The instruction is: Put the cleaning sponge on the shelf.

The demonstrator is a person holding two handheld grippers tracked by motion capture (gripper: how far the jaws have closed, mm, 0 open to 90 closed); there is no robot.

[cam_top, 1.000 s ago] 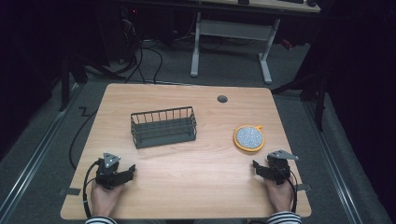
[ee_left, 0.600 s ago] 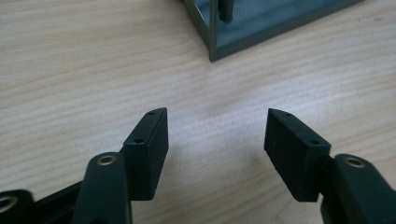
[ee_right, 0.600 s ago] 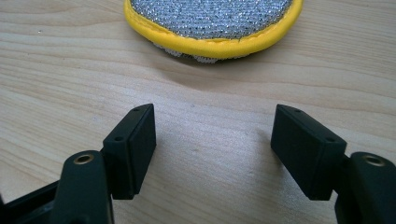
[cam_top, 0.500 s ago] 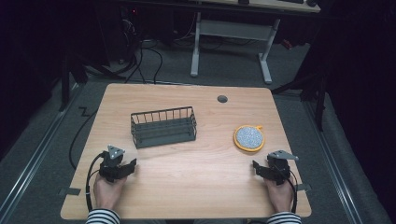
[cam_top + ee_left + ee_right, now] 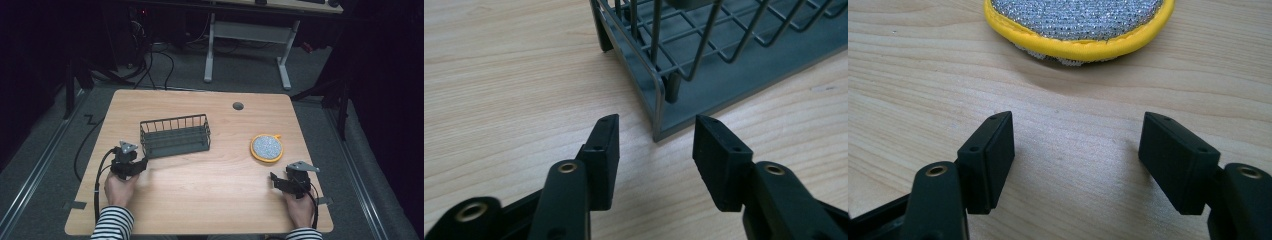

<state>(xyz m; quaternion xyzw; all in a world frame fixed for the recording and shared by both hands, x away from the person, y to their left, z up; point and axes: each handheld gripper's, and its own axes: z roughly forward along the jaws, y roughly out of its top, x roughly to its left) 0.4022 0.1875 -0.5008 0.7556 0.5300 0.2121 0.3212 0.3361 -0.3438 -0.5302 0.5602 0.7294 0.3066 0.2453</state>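
A dark grey wire basket stands left of the table's middle, with nothing visible in it. My left gripper is open just off the basket's near left corner, and the jaws point at that corner without touching it. A round scouring pad with a yellow rim and a silver mesh face lies flat at the right. My right gripper rests open on the wood a short way in front of the scouring pad, with bare table between its jaws.
The wooden table has a round cable hole near its far edge. A cable trails from the left gripper toward the table's left edge. Metal desk legs stand on the floor beyond the table.
My left gripper has moved forward and a little right, up to the basket's near left corner. The right gripper has stayed where it was.
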